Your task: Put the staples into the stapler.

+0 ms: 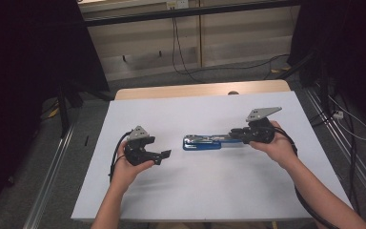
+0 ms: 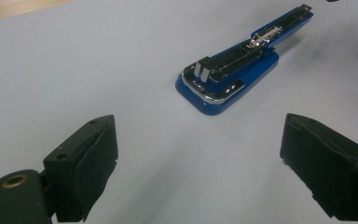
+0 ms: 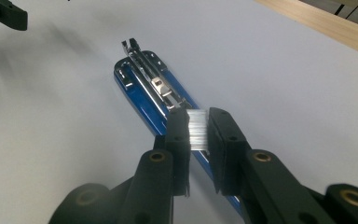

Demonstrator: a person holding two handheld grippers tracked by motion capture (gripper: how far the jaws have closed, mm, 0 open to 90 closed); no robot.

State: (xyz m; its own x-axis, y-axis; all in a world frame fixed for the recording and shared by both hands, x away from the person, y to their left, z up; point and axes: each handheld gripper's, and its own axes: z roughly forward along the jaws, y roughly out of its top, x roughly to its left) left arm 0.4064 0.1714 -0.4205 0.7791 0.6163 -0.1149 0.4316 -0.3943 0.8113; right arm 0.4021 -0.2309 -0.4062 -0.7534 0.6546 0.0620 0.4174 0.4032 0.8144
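A blue stapler (image 1: 201,142) lies on the white table (image 1: 195,191) with its lid swung open and the metal staple channel (image 3: 142,65) bared. My right gripper (image 3: 198,127) is shut on a short silvery strip of staples (image 3: 197,129), held just above the stapler's (image 3: 135,95) hinge half. In the high view the right gripper (image 1: 234,134) reaches in from the right over the stapler's right part. My left gripper (image 1: 165,155) rests to the left of the stapler, apart from it. Its jaws (image 2: 200,137) stand wide open with nothing between them, and the stapler (image 2: 228,79) lies ahead.
A wooden table edge (image 1: 200,89) runs along the far side. Cables (image 1: 181,57) lie on the floor behind it, and metal rails (image 1: 52,181) flank the table. Bare white surface stretches in front of both hands.
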